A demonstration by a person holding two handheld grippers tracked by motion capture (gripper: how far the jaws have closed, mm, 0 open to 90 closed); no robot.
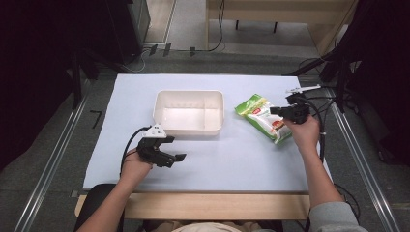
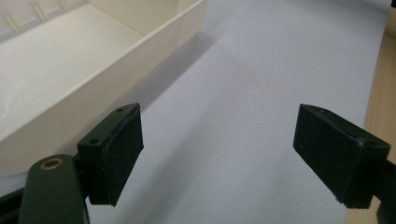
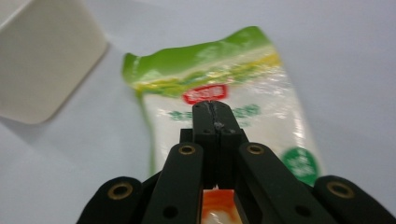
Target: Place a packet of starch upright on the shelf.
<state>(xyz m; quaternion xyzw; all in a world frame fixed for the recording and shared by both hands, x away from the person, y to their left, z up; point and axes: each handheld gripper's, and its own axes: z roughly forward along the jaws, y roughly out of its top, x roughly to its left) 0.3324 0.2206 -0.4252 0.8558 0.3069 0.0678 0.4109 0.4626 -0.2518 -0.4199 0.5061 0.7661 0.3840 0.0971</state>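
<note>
The bag (image 1: pixel 263 117) is green at its top and clear-white below, with a red label, green lettering, a green round mark and what looks like an orange patch at its bottom. The bin (image 1: pixel 189 112) is cream-white on a pale blue table cover (image 1: pixel 232 159). Both grippers, left gripper (image 1: pixel 170 148) and right gripper (image 1: pixel 274 110), are black.

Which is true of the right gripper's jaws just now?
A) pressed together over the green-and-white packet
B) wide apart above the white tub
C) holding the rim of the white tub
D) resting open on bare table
A: in the right gripper view the right gripper has its jaws pressed together over the green-and-white packet, which lies on the table beside the white tub.
</note>
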